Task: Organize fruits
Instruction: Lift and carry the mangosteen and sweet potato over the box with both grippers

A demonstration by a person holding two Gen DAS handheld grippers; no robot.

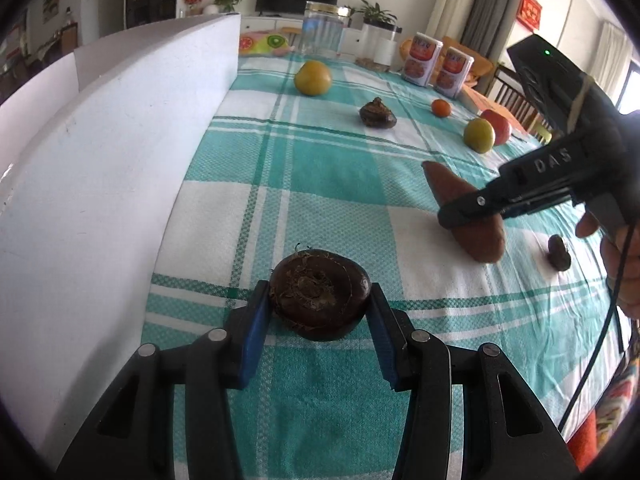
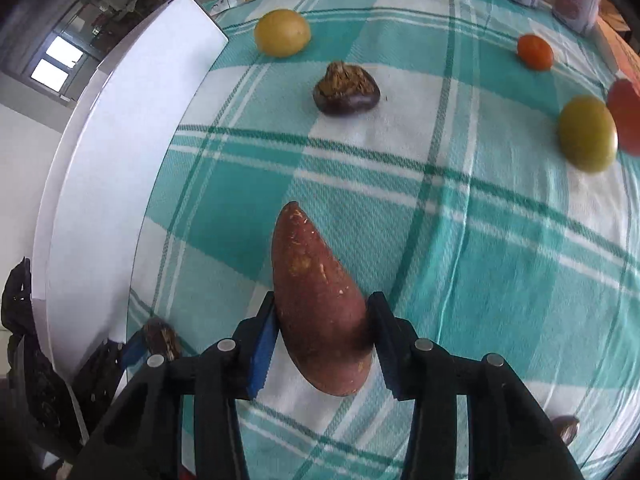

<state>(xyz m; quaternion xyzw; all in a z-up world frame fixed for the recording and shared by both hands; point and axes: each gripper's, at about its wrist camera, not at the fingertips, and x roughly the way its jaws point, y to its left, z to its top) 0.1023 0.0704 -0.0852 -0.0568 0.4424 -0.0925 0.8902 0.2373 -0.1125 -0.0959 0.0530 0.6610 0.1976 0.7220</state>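
Both tongs are clamped on produce. Left gripper [image 1: 320, 304] pinches a dark water chestnut [image 1: 319, 291] between its blue pads, close beside the white foam board [image 1: 120, 160]. Right gripper [image 2: 322, 332] is closed on the thick end of a sweet potato [image 2: 316, 300], whose tip points away from me over the checked tablecloth [image 2: 480, 260]. Only the left view shows my right hand [image 1: 624, 256], a glass jar [image 1: 324, 28] and two cartons [image 1: 438, 64]. Only the right view shows the grip on the potato from above.
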